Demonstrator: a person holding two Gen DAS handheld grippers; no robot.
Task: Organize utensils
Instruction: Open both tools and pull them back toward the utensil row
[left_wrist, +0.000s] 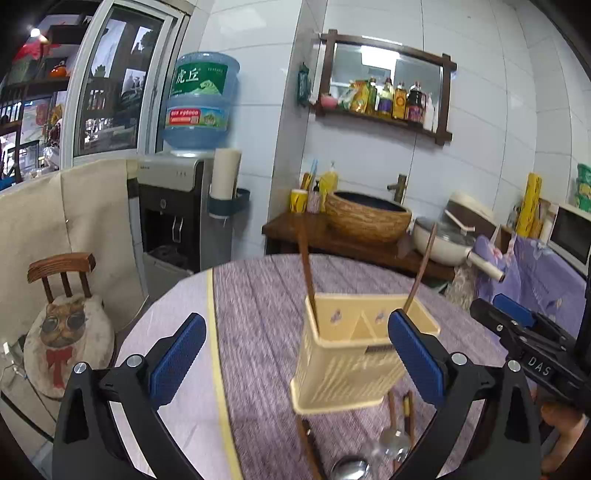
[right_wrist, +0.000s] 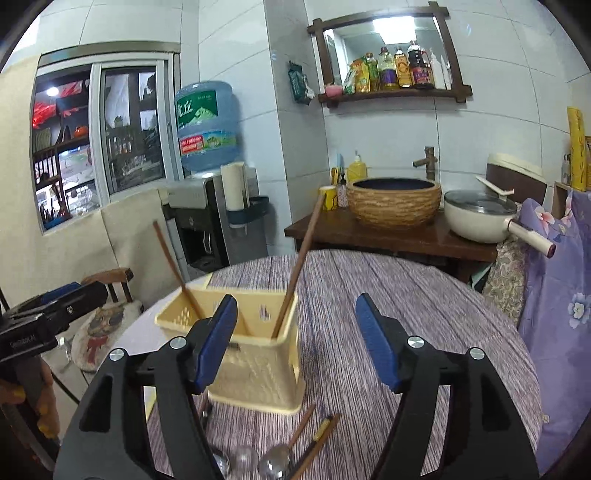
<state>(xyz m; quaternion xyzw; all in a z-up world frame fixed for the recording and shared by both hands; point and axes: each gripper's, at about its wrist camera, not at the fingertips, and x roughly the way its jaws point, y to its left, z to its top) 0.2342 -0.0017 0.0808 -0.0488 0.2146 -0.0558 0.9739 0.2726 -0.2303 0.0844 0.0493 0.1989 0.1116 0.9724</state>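
Both grippers, left (left_wrist: 297, 349) and right (right_wrist: 295, 341), stand spread and empty; yellow utensil caddy (right_wrist: 255, 354) upright on round table (right_wrist: 406, 306), one wooden chopstick (right_wrist: 301, 258) in each end compartment, spoons (right_wrist: 275, 459) lying before it.

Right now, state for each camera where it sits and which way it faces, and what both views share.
Left wrist: on the left gripper, jaws open, looking across the table toward the sink wall; the yellow utensil holder sits right of centre, the right gripper enters at right.
Right wrist: on the right gripper, jaws open, facing the same wall; the holder is left of centre, the left gripper and a hand show at left.
Shared: holder with two wooden sticks, spoons, basin, water jug.
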